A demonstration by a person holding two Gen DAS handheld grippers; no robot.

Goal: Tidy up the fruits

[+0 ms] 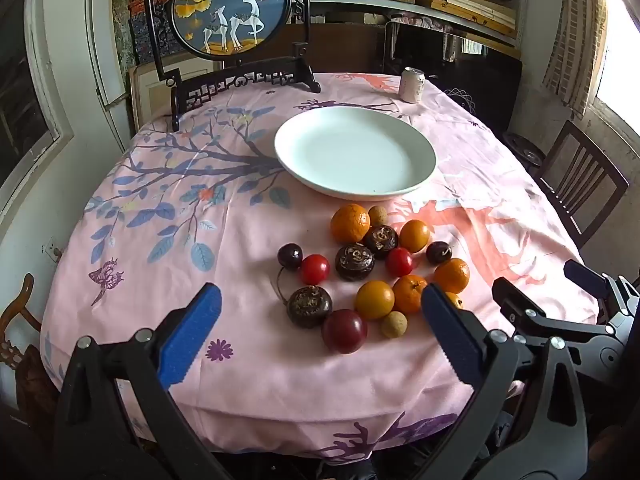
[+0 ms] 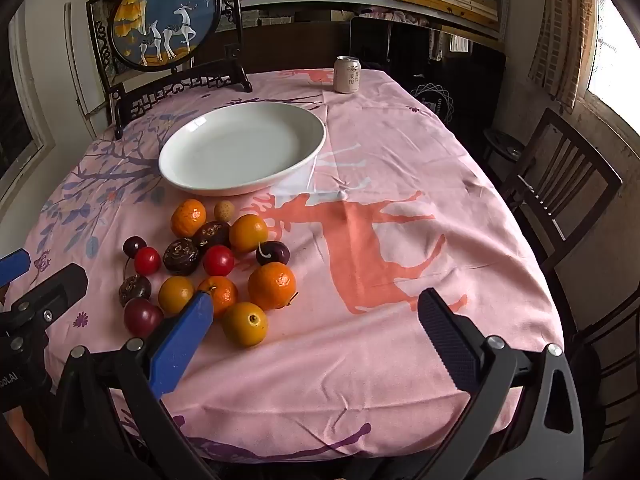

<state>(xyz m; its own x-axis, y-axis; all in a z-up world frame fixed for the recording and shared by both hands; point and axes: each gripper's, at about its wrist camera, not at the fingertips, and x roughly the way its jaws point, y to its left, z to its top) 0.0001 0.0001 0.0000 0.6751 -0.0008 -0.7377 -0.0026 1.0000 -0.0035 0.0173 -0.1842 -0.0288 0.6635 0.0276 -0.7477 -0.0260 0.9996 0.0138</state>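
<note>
A cluster of small fruits lies on the pink tablecloth: oranges (image 1: 350, 222) (image 2: 271, 285), red cherry tomatoes (image 1: 315, 269) (image 2: 218, 260), dark cherries (image 1: 290, 255), brown water chestnuts (image 1: 309, 306), a dark red plum (image 1: 344, 331) (image 2: 143, 316) and small tan longans (image 1: 393, 324). An empty white plate (image 1: 355, 151) (image 2: 241, 148) sits just beyond them. My left gripper (image 1: 321, 300) is open and empty, near the front of the cluster. My right gripper (image 2: 316, 308) is open and empty, to the right of the fruits; it also shows in the left wrist view (image 1: 540, 280).
A drink can (image 1: 413, 85) (image 2: 347, 74) stands at the far side of the table. A framed round deer screen (image 1: 229, 8) (image 2: 165, 20) stands at the back left. A wooden chair (image 2: 560, 184) is at the right of the table.
</note>
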